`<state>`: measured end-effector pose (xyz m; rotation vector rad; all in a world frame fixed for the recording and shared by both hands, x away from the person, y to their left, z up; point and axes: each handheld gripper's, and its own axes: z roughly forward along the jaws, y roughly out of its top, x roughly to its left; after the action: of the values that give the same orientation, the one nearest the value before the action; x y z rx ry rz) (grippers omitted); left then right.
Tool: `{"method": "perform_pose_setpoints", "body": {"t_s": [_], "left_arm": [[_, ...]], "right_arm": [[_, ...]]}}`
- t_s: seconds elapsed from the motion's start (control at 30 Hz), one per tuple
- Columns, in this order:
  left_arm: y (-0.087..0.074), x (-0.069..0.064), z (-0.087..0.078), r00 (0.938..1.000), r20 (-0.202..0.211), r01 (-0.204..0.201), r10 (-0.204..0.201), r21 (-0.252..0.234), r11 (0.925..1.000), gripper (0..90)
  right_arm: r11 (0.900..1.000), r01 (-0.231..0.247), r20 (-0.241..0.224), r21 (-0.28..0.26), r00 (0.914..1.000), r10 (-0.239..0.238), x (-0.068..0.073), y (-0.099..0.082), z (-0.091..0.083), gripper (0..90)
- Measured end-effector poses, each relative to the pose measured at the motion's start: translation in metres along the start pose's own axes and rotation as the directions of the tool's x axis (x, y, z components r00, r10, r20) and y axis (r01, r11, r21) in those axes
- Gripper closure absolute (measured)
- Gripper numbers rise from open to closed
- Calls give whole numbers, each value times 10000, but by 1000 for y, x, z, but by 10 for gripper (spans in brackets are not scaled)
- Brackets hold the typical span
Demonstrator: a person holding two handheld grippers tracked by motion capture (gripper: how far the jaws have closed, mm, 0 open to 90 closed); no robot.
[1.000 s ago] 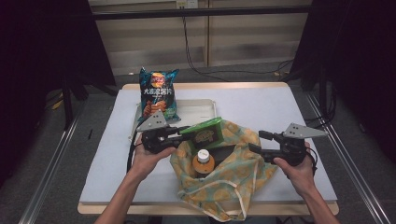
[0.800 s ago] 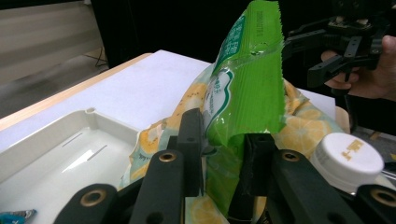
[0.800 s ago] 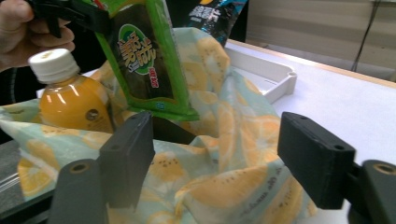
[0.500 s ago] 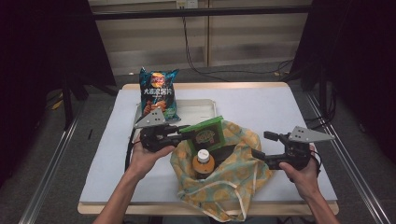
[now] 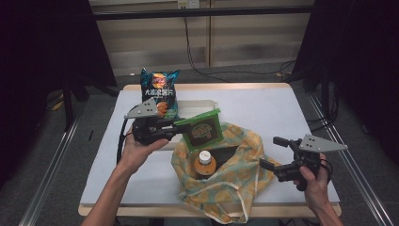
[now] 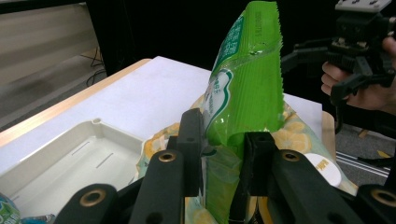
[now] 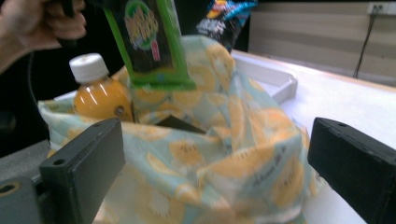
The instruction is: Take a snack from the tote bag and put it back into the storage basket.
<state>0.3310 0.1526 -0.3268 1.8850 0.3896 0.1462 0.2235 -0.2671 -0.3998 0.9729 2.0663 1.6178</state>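
Observation:
My left gripper is shut on the lower end of a green snack pack and holds it upright above a cloth bag printed with lemons. The left gripper view has the pack pinched between the black jaws. An orange juice bottle with a white cap stands inside the bag. My right gripper is at the bag's right edge. Its jaws have just been opening and stand wide, with the cloth ahead of them and no pad pressing on it.
A blue chips bag stands at the back of the white table, with a white tray beside it. The far right corner and the left side of the table are bare. Dark floor and rails surround it.
The left gripper has lifted the green pack higher over the bag. The right gripper's jaws have spread wider, and it has drifted slightly right, away from the bag's cloth.

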Motion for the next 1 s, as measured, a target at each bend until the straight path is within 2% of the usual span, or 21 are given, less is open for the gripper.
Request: {"method": "perform_pose_setpoints", "body": {"t_s": [0.13, 0.23, 0.27, 0.33, 0.4, 0.53, 0.63, 0.8, 0.93, 1.0], "left_arm": [[7, 3, -4, 9999, 42, -98, 98, -3, 10000, 734], [12, 10, -10, 10000, -45, 17, -18, -153, 9999, 733], [13, 12, -12, 9999, -70, 85, -87, -182, 9998, 733], [15, 15, -15, 9999, -97, 91, -93, -151, 9998, 734], [18, 18, -17, 9999, -57, 150, -150, -159, 9998, 733], [25, 16, -22, 9998, 39, 185, -184, -325, 9993, 733], [30, 15, -25, 10000, -52, 15, -17, -301, 9995, 733], [38, 24, -29, 10000, -38, 51, -53, -396, 9992, 733], [39, 32, -30, 9997, -62, 243, -247, -602, 9979, 733], [40, 36, -30, 9997, -184, 161, -171, -556, 9983, 733]], "right_arm": [[9994, 308, 747, -141, 9968, -297, 4, -13, -5, 52], [9981, 373, 816, -484, 9961, -333, 6, -18, -9, 52], [9974, 429, 708, -585, 9967, -387, 6, -19, -9, 51], [9973, 412, 700, -615, 9969, -368, 8, -22, -11, 51], [9964, 529, 928, -669, 9946, -465, 11, -24, -12, 49], [9947, 544, 1001, -870, 9939, -456, 12, -28, -15, 45], [9936, 492, 1078, -1014, 9934, -382, 11, -29, -15, 44], [9936, 582, 890, -967, 9948, -496, 12, -33, -13, 42], [9937, 635, 891, -927, 9945, -552, 12, -34, -13, 39], [9938, 672, 905, -884, 9941, -591, 11, -36, -13, 38]]}}
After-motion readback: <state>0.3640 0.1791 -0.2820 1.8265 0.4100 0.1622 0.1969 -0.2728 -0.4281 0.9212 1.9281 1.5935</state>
